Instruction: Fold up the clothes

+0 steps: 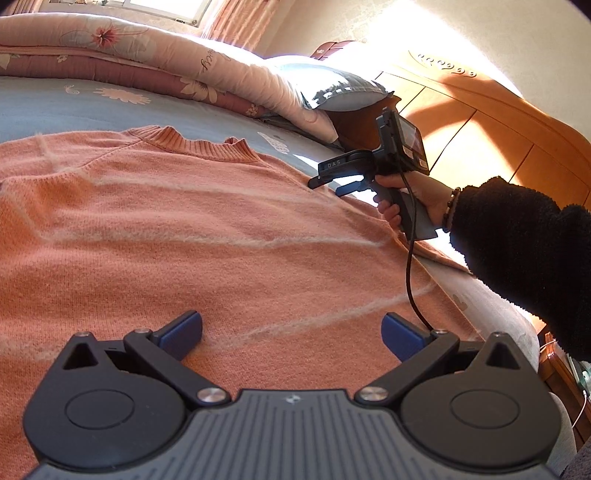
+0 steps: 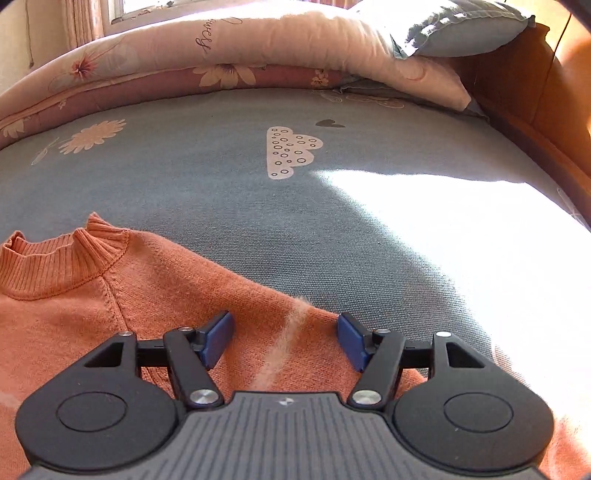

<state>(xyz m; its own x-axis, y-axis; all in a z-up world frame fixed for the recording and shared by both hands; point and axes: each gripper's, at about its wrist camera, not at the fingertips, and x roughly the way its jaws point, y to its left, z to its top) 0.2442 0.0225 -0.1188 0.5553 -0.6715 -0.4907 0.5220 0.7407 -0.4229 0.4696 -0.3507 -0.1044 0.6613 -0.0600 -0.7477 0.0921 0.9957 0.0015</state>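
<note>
An orange knitted sweater [image 1: 177, 229] with pale fuzzy stripes lies spread flat on the blue-grey bed sheet [image 2: 258, 192], its ribbed collar [image 1: 199, 146] toward the far side. My left gripper [image 1: 291, 334] hovers open over the sweater's lower body, nothing between its blue pads. My right gripper [image 2: 284, 339] stands open just above the sweater's shoulder [image 2: 236, 291], a pale stripe between its pads. In the left wrist view the right gripper [image 1: 328, 184] appears at the sweater's right shoulder edge, held by a hand in a black fuzzy sleeve [image 1: 517, 251].
A folded pink floral quilt [image 2: 229, 48] and a grey pillow [image 2: 461, 29] lie along the far side of the bed. A wooden headboard [image 1: 480, 125] stands to the right. A black cable [image 1: 410, 266] hangs from the right gripper. Sunlight falls on the sheet at right.
</note>
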